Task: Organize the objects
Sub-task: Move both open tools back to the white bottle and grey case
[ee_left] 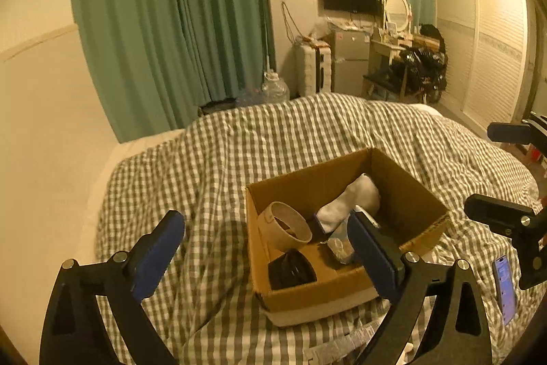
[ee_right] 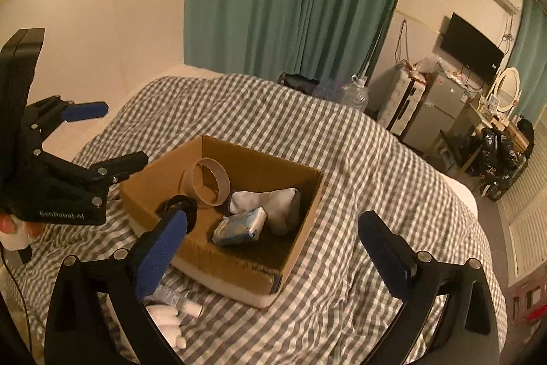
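An open cardboard box [ee_left: 307, 293] [ee_right: 239, 272] sits on the checked duvet. Inside lie a beige tape ring [ee_left: 280, 224] [ee_right: 208, 180], a white rolled cloth [ee_left: 348, 200] [ee_right: 270, 200], a blue-grey tissue packet [ee_right: 239, 226] and a black object [ee_left: 290, 269]. My left gripper [ee_left: 265, 221] hovers above the box's near left side, open and holding nothing. My right gripper [ee_right: 273, 219] hangs over the near right side, also open with nothing between its fingers. Each gripper shows at the edge of the other's view, the right gripper [ee_left: 492, 170] and the left gripper [ee_right: 116, 135].
A phone [ee_left: 504, 286] lies on the duvet [ee_left: 205, 159] right of the box. Small white items and a little bottle [ee_right: 171, 313] lie on the bed in front of the box. A green curtain [ee_left: 171, 23] and a wall stand behind; a fridge, dresser and wardrobe stand at the far right.
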